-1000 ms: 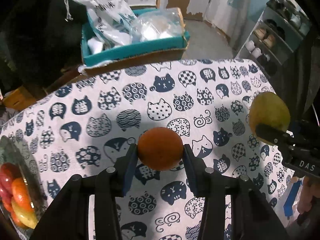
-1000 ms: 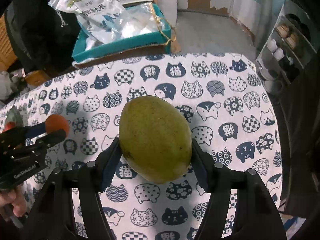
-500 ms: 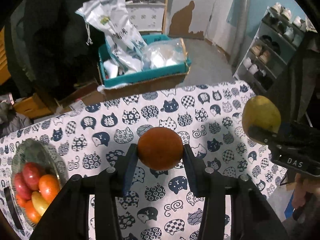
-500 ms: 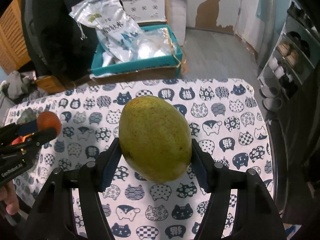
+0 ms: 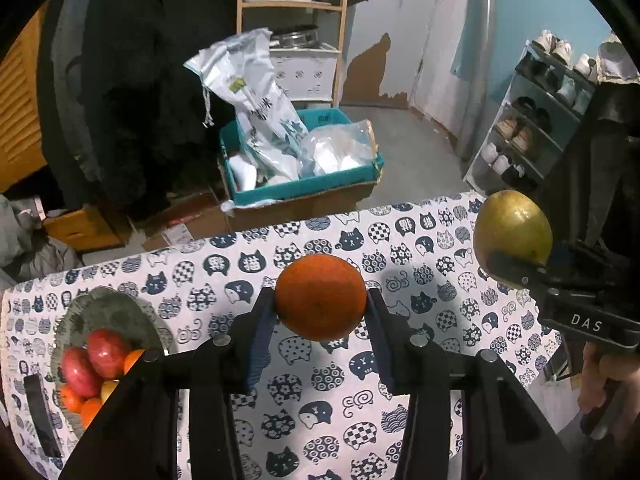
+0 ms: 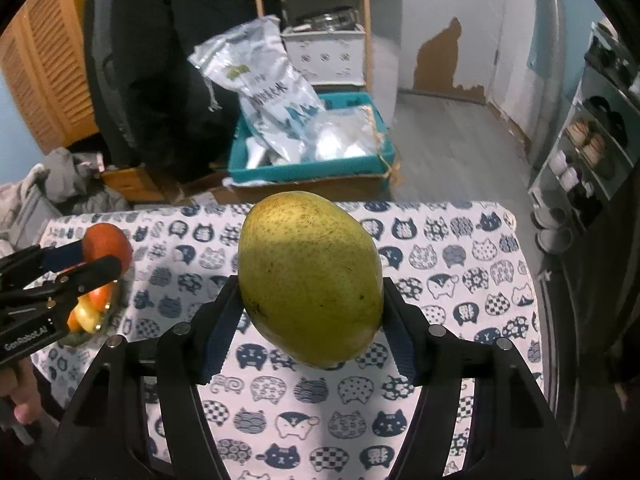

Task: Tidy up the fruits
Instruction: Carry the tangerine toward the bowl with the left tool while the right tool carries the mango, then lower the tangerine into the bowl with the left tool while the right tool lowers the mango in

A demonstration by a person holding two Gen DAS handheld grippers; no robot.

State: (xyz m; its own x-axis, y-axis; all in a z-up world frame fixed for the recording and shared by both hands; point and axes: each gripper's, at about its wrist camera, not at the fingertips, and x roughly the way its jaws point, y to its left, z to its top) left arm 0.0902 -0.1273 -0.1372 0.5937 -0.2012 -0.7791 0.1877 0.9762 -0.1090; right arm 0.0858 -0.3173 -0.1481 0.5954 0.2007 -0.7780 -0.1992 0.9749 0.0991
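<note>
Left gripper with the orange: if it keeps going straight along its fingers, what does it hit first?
Probably the cat-print tablecloth near its far edge; the orange in the left gripper touches first. No object sits in that line. Depth is unclear; it might clear the edge toward the teal box.

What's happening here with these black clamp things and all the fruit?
A person is sorting fruit with a handheld gripper in each hand. The left gripper is clamped on an orange, and the right gripper on a green mango. Both fruits are held in the air above the cat-print tablecloth. A glass bowl at the table's left end already holds apples and oranges.
</note>
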